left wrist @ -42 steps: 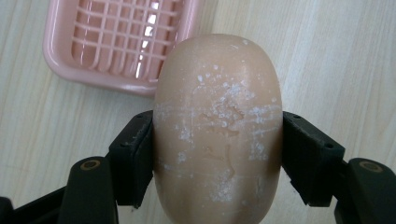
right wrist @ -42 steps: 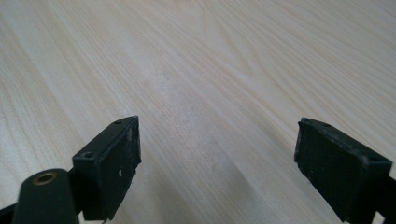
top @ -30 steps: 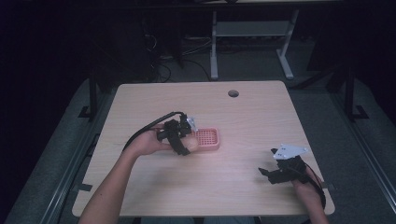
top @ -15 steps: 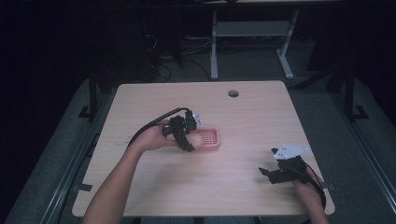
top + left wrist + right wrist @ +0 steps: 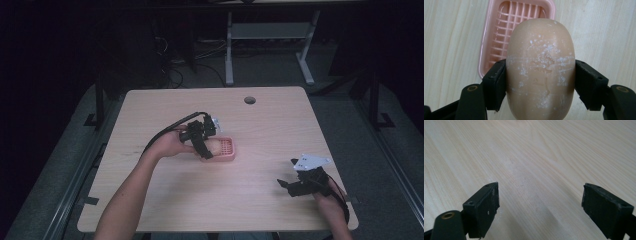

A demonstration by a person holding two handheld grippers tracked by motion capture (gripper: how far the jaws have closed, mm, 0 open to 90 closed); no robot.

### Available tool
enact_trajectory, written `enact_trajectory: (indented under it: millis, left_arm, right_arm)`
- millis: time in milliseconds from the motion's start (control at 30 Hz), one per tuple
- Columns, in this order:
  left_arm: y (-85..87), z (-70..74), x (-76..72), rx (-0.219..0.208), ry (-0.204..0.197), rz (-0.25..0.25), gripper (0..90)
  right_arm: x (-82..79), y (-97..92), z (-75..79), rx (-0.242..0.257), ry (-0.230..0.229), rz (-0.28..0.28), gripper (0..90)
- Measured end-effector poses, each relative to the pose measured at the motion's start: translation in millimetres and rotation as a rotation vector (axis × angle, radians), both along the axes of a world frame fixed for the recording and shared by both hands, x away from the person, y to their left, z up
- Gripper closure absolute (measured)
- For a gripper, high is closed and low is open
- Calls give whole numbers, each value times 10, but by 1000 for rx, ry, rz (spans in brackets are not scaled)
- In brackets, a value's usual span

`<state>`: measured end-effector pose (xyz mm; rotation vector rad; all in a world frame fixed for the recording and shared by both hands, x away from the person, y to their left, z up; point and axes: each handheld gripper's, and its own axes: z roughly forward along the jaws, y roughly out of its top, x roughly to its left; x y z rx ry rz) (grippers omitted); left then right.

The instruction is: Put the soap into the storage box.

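Note:
A tan oval bar of soap [image 5: 540, 67], flecked with white, is clamped between the jaws of my left gripper [image 5: 540, 85]. Below and beyond it lies a pink slatted soap dish [image 5: 499, 35] on the wooden table. In the high view the left gripper [image 5: 206, 148] hovers over the left end of the pink soap dish [image 5: 227, 148] with the soap [image 5: 213, 146] in it. My right gripper [image 5: 286, 184] rests near the table's front right corner, and in its own view the right gripper [image 5: 540, 205] stands open over bare wood.
The light wooden table [image 5: 260, 125] has a round cable hole [image 5: 249, 100] at the back centre. A black cable [image 5: 167, 131] trails from the left gripper toward the table's left side. A white desk frame [image 5: 270, 32] stands on the floor beyond the table.
The left gripper with the soap has shifted a little to the right, over the dish's left end. The right gripper has stayed where it was.

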<state>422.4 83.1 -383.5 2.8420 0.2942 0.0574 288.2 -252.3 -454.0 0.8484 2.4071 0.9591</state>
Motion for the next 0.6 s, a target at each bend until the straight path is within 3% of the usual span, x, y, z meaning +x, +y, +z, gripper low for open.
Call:
enact_trajectory:
  millis: [600]
  left_arm:
    - [-130,23,134,-22,-4,12,321]
  right_arm:
    - [-1,-19,2,3,-7,-4,140]
